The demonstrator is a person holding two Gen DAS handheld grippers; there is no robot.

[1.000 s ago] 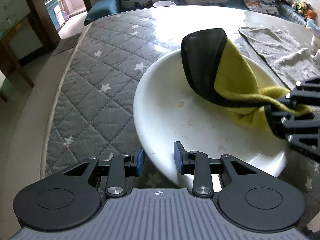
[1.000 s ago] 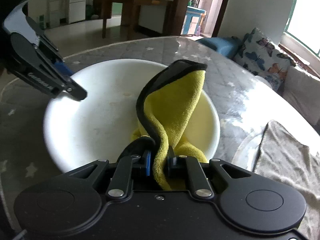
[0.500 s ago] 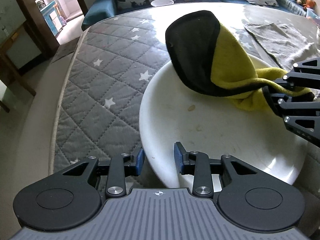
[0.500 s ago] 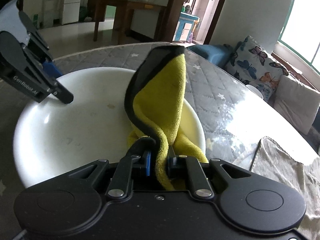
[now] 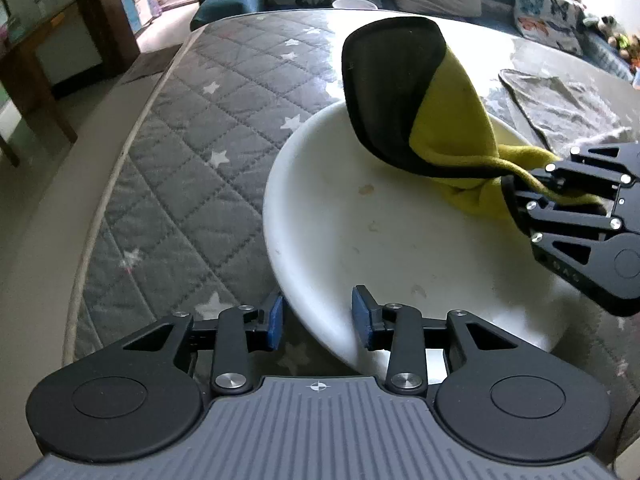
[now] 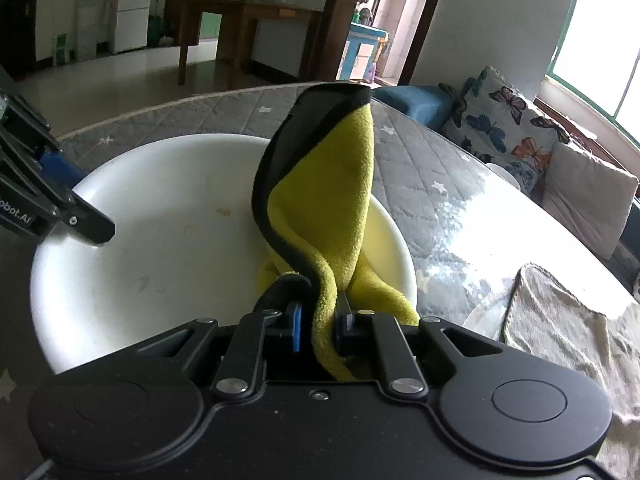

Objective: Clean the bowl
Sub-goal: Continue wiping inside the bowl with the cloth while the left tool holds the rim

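A wide white bowl [image 5: 380,248] [image 6: 160,240] stands on the quilted grey table cover, with small brown stains [image 5: 366,189] on its inside. My left gripper [image 5: 318,316] [image 6: 76,200] has its blue pads on either side of the near rim, holding it. My right gripper [image 6: 320,320] [image 5: 510,200] is shut on a yellow cloth [image 5: 452,120] [image 6: 336,184] with a black backing. It hovers over the bowl's right side. The cloth's free end stands up as a curled flap, and its lower folds rest in the bowl.
A grey towel [image 5: 560,104] [image 6: 560,320] lies on the table right of the bowl. A small white cup [image 5: 354,3] stands at the table's far edge, with sofa cushions [image 6: 500,120] behind it. The table's edge [image 5: 116,184] curves along the left.
My right gripper has moved further in over the bowl with the cloth, and the black flap now stands taller. The left gripper keeps its place at the rim.
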